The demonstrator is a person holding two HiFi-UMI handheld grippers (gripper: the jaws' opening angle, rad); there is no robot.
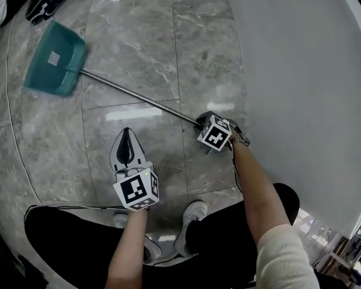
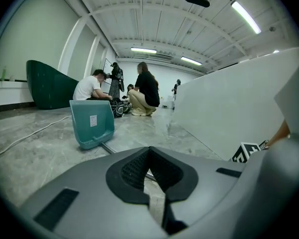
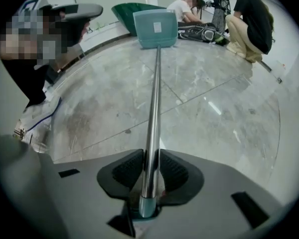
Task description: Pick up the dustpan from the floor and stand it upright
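Observation:
The teal dustpan lies on the grey marble floor at the upper left, and its long metal handle runs down-right along the floor. My right gripper points steeply down over the handle's end. In the right gripper view the handle runs between the pads of the right gripper, which flank it closely on both sides, with the dustpan far ahead. My left gripper hovers low beside the handle, shut and empty. The left gripper faces the dustpan.
A large white curved wall rises just right of the handle's end. A thin cable snakes along the floor at left. Two people crouch by bags beyond the dustpan. My shoes stand just below the grippers.

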